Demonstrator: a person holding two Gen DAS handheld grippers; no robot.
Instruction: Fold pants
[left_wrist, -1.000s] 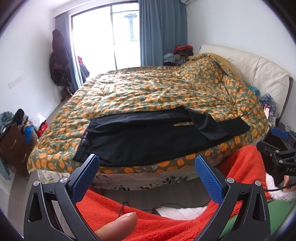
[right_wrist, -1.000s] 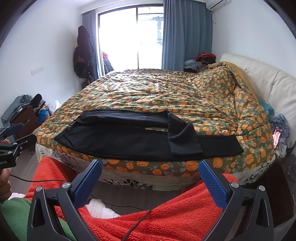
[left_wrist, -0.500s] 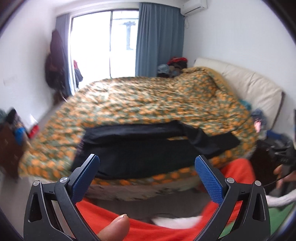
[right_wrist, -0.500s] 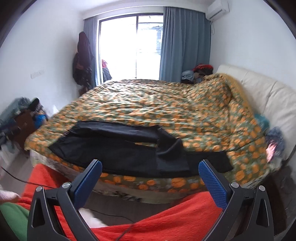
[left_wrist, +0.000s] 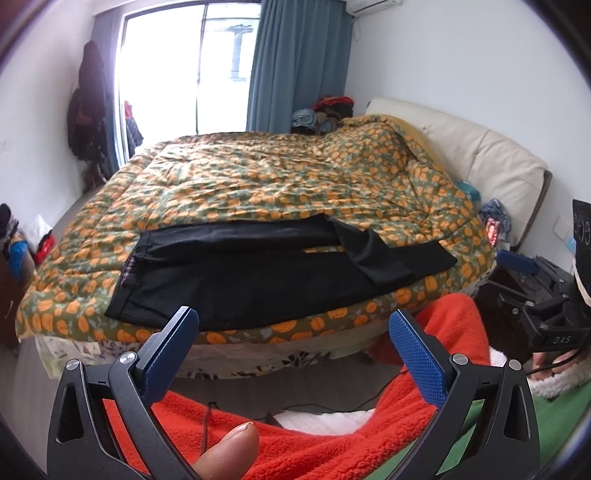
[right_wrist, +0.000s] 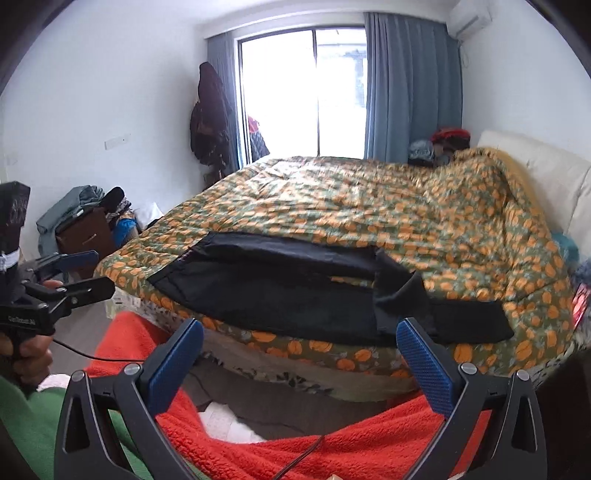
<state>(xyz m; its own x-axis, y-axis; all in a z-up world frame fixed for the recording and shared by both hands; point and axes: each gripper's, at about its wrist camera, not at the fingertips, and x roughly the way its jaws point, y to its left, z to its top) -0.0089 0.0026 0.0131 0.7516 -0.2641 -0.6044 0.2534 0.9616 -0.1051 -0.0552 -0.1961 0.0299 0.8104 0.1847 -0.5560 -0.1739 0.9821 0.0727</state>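
Pants (left_wrist: 266, 273) flat on orange-patterned quilt (left_wrist: 280, 184)

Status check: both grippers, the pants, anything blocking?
Left gripper open, empty, short of the bed. Right gripper open, empty. Black pants flat on quilt at near edge, one leg end flipped across the other. Nothing in the way.
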